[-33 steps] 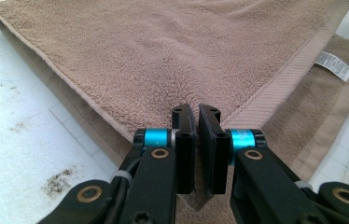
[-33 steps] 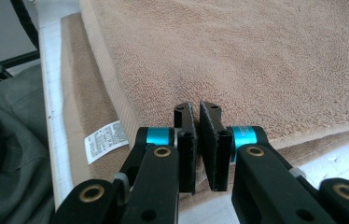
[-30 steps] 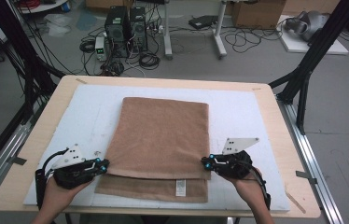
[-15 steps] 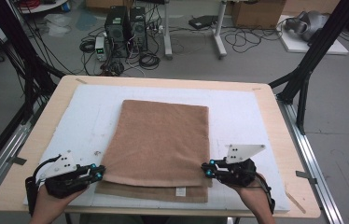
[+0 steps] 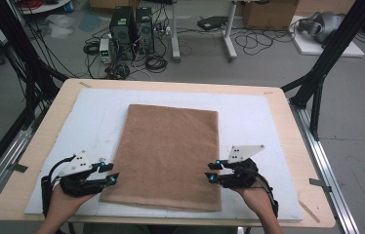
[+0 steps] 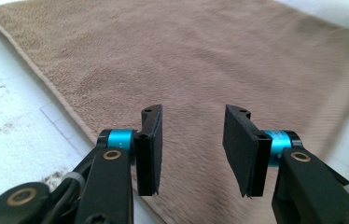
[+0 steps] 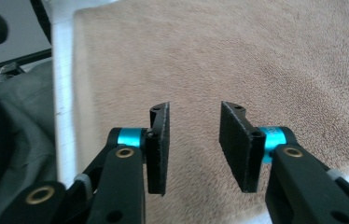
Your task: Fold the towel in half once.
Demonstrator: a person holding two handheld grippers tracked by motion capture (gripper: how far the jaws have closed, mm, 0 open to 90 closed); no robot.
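Note:
A brown towel [image 5: 171, 153] lies flat and folded on the white mat [image 5: 263, 122], its near edge close to the mat's front. My left gripper [image 5: 112, 174] is at the towel's near left corner, and its jaws are open. In the left gripper view the left gripper [image 6: 191, 149] hovers over the towel [image 6: 210, 60] with nothing between the pads. My right gripper [image 5: 212, 172] is at the near right edge, also open. In the right gripper view the right gripper [image 7: 193, 147] is over the towel [image 7: 238, 60], gripping nothing.
The wooden table [image 5: 63, 105] carries the mat, with metal rails [image 5: 324, 161] along its sides. Black frame poles [image 5: 327, 58] rise at both back corners. Computer towers [image 5: 131, 24] and cables sit on the floor beyond the table.
Both grippers drew the towel's upper layer toward the near edge until it covered the lower layer and its label. They now stand open at the near corners.

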